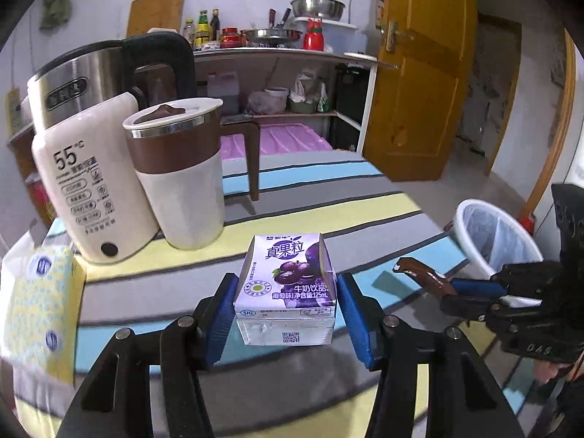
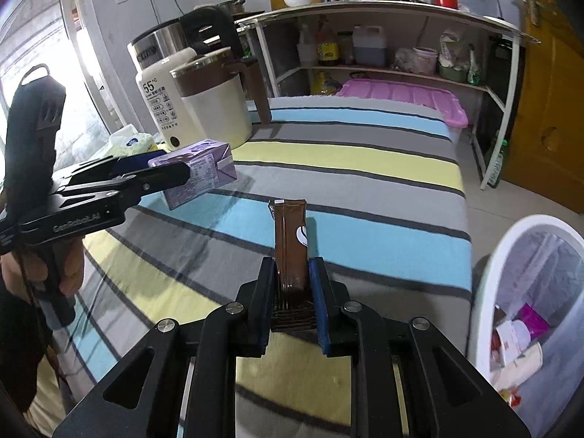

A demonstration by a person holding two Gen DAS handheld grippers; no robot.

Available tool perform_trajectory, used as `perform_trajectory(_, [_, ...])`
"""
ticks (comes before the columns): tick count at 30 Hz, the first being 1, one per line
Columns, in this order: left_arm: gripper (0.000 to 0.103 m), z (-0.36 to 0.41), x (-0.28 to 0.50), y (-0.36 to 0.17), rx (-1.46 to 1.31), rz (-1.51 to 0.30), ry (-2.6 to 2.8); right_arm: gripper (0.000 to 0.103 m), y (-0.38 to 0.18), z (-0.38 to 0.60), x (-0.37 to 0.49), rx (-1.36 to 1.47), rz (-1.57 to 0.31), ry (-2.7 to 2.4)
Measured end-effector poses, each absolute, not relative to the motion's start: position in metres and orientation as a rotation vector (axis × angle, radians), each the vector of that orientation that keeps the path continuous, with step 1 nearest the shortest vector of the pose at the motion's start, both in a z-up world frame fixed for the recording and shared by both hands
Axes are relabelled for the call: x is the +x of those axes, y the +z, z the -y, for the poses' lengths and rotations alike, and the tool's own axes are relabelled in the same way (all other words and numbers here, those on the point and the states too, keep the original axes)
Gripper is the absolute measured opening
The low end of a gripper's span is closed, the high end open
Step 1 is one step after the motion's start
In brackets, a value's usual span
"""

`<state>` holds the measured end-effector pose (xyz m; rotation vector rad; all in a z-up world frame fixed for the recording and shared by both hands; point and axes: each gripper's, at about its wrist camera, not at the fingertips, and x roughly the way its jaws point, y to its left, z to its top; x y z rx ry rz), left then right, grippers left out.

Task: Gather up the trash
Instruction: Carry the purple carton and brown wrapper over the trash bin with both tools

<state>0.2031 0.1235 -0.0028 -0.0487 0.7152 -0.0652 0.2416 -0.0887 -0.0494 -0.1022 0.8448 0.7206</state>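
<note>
Jaws of the left gripper (image 1: 286,314) are clamped on the milk carton (image 1: 286,288) and the right gripper (image 2: 292,292) on a brown wrapper (image 2: 292,244), apparently carried toward the bin (image 2: 485,292).

One milk carton (image 1: 286,284), one brown wrapper (image 2: 291,248), one bin (image 2: 525,292), two kettles (image 1: 91,168).

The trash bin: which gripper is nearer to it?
Right. The right gripper, holding a brown wrapper, is beside the bin; the left gripper, holding the milk carton, is farther away.
</note>
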Motion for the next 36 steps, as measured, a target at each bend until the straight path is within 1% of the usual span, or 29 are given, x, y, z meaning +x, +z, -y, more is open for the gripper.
perform_trajectory(9, [0.055,-0.087,0.164,0.011,-0.125,-0.675,-0.049,0.021,-0.03,0.121,0.211,-0.08,-0.796,0.68])
perform_trajectory(21, [0.055,-0.031,0.127,0.026,-0.14,-0.633,-0.084,0.021,-0.012,0.165,0.177,-0.035,-0.75,0.623])
perform_trajectory(36, [0.055,0.019,0.123,0.028,-0.125,-0.635,-0.182,0.021,-0.002,0.215,0.167,0.011,-0.715,0.543])
